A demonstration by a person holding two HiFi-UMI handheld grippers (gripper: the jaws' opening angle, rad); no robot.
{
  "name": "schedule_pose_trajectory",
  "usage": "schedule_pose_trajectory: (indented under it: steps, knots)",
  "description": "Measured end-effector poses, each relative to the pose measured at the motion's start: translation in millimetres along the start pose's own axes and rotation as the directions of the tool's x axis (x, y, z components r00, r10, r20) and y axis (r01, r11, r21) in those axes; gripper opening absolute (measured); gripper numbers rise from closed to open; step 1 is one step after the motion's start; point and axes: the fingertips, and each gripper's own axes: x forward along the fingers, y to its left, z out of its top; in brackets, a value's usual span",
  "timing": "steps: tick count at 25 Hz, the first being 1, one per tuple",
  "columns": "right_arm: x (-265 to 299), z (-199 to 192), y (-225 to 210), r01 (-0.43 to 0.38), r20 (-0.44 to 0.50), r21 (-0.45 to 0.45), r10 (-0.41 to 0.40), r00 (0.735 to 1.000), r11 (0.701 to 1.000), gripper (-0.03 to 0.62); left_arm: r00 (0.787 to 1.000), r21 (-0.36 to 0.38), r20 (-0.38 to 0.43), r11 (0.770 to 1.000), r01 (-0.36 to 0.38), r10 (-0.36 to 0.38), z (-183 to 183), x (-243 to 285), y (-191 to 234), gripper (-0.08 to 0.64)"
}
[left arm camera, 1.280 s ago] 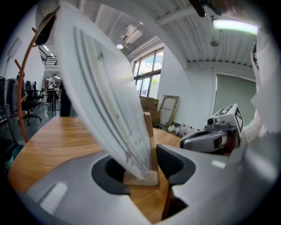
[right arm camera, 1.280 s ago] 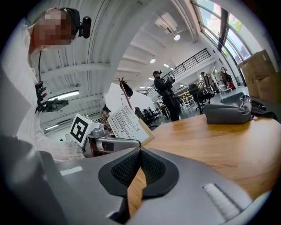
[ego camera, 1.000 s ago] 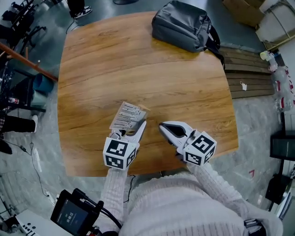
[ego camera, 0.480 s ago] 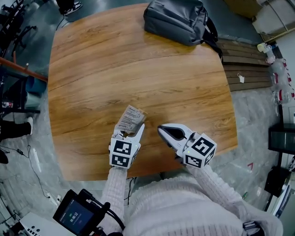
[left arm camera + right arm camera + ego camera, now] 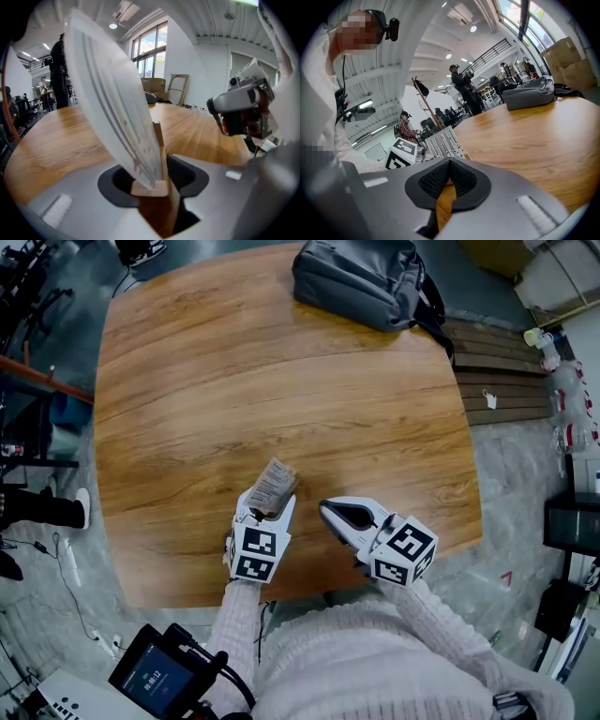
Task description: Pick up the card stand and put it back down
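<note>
Left tongs clamp stand, right tongs at its 3 o'clock together, empty; release before base sits flat risks toppling.

Wooden table, grey backpack at its far edge

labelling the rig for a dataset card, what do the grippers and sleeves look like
Left gripper and right gripper: light grey shells, dark textured pads on the fingers, each with a white cube of black square markers. Sleeves: cream ribbed knit.
</note>
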Motion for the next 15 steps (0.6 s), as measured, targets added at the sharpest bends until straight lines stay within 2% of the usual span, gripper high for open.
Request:
schedule_pose_trajectory:
  steps: [15]
  knots:
    - [4.3, -4.0, 4.6, -0.003, -0.014, -0.018, 0.002, 1.0, 1.0, -0.005, 0.999, 0.062, -0.029, 0.997, -0.041, 0.043, -6.7, 5.7, 1.6, 0.193]
